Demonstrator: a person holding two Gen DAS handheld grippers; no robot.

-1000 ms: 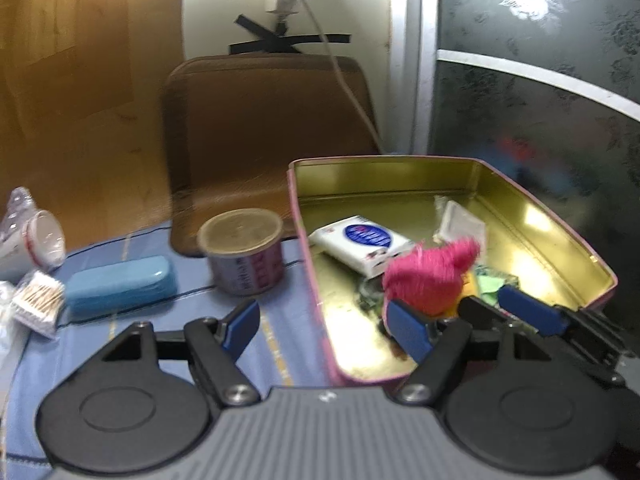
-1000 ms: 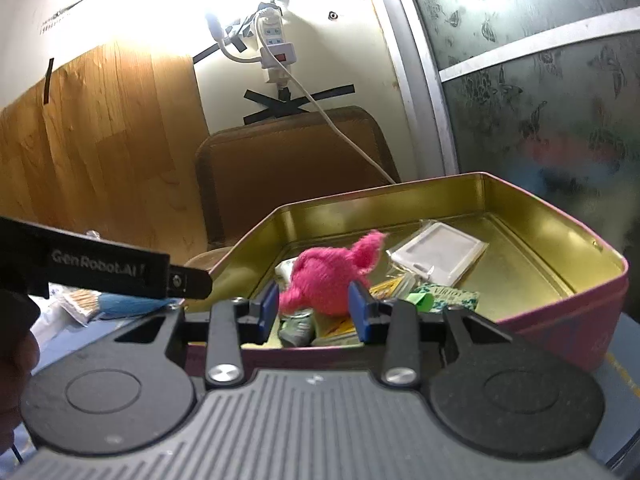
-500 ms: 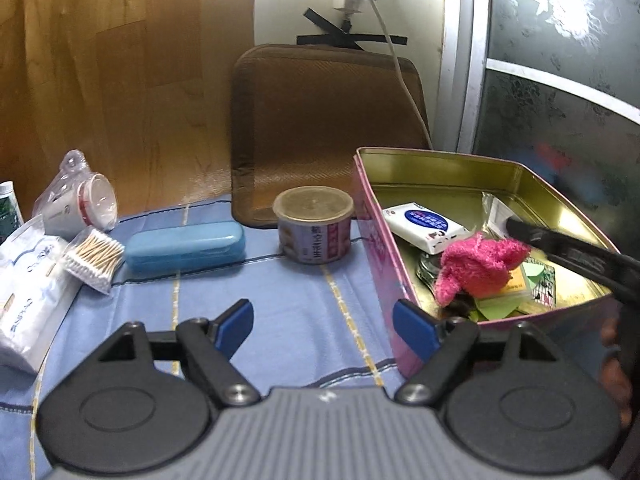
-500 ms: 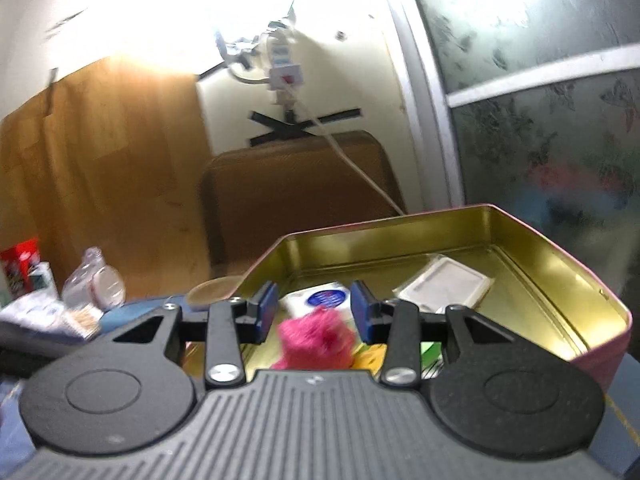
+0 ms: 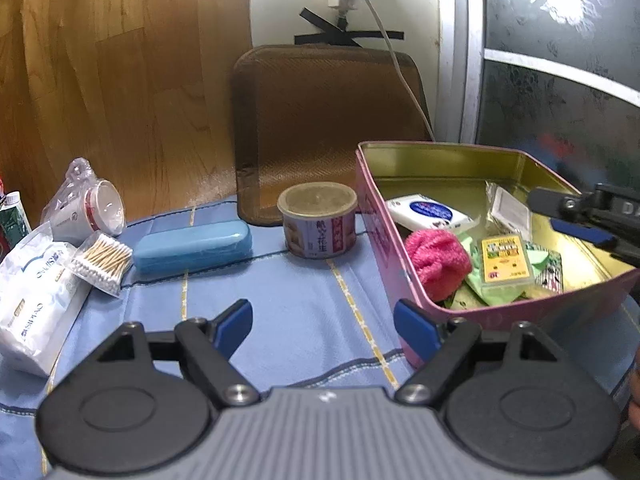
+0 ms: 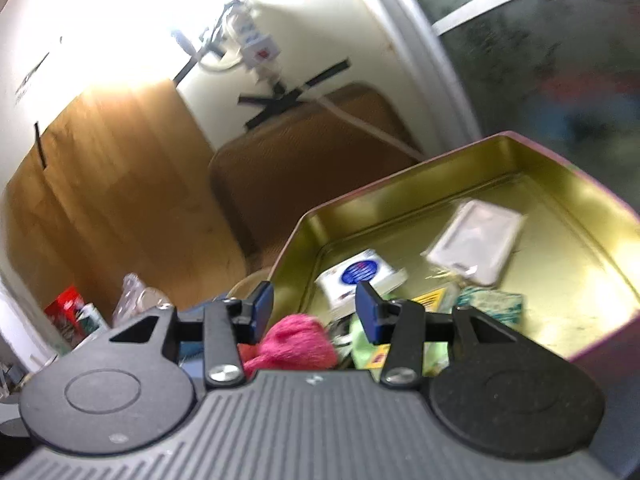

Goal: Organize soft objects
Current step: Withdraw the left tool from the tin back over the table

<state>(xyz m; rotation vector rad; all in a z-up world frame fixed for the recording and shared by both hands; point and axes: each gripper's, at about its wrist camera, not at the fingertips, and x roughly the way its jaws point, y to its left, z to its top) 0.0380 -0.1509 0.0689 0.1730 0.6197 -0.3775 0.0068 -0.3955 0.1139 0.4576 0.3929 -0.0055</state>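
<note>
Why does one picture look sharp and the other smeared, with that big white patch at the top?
Left wrist view: sharp and evenly lit; the fisheye lens bows the wall edges, and the tin shines inside. Right wrist view: tilted and smeared by motion, so the tin and pink cloth look soft; strong light washes the upper left wall out to white.

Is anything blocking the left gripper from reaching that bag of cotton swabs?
Nothing visible does. The left gripper is open over bare blue cloth, and the cotton swabs lie uncovered ahead to its left.
</note>
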